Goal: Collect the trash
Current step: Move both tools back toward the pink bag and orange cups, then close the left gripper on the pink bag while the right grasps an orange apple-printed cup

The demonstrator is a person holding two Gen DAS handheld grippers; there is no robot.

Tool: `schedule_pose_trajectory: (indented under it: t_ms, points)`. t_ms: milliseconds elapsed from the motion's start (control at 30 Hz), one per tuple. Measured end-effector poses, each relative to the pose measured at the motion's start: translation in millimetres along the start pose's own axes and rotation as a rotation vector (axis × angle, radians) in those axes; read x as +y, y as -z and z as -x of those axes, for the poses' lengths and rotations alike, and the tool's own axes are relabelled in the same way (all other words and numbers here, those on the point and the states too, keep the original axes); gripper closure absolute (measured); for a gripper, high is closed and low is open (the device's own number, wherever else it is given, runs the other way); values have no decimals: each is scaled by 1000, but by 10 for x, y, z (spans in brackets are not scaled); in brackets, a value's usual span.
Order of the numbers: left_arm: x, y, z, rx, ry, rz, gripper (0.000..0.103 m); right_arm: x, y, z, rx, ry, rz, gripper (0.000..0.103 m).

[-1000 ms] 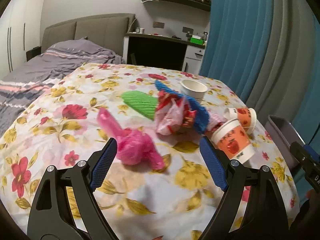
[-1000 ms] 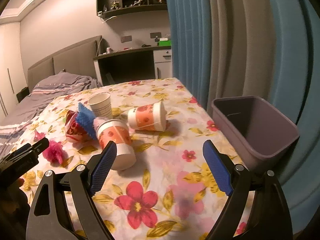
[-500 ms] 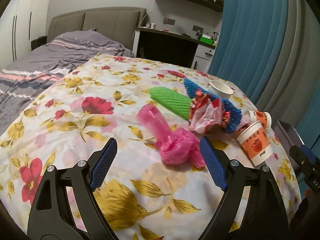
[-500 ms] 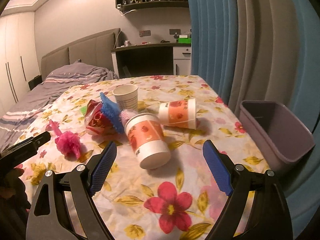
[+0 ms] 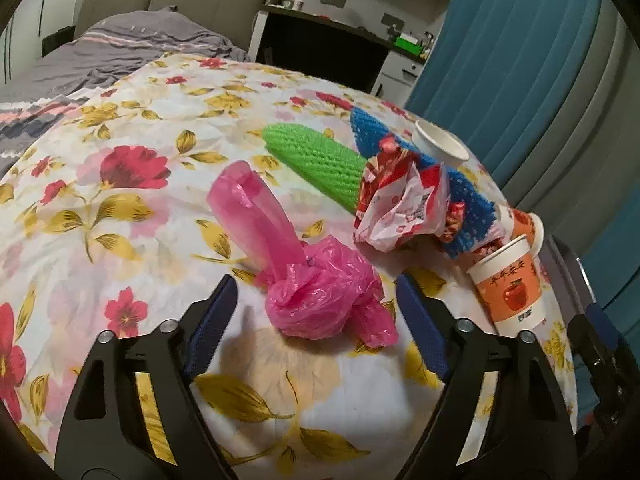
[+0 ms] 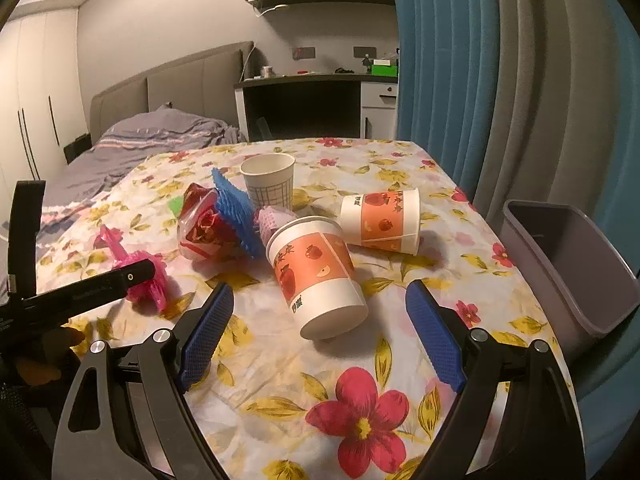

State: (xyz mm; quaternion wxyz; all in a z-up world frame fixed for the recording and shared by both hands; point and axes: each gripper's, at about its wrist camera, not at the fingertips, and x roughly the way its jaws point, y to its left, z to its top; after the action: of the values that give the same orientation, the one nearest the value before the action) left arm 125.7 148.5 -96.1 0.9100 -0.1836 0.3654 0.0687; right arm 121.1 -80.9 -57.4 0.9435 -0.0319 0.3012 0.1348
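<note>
We see the pink bag (image 5: 316, 300) stretching up-left between our left gripper's (image 5: 316, 324) wide, just-narrowing fingers; only our right view shows the bin (image 6: 576, 264), right gripper (image 6: 320, 336) wide.

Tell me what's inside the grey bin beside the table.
In the right wrist view, the grey bin shows only bare inner walls; no trash is visible inside. Its near wall hides the bottom, so something lying low there cannot be ruled out.

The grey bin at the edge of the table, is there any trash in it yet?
No, the grey bin shows only its bare inside, while the cups and wrappers lie on the table.
</note>
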Motion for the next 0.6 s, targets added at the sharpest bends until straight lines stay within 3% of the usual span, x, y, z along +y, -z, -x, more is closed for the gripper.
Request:
schedule_pose_trajectory:
  t_ms: [133, 233, 600]
  points:
    - [4, 7, -69, 23, 0, 1, 44, 7, -40, -163, 32, -3, 17, 18]
    - [-6, 11, -84, 22, 2, -5, 50, 15, -51, -280, 49, 7, 36, 18]
    - [26, 14, -43, 2, 30, 13, 59, -33, -43, -587, 130, -1, 28, 25]
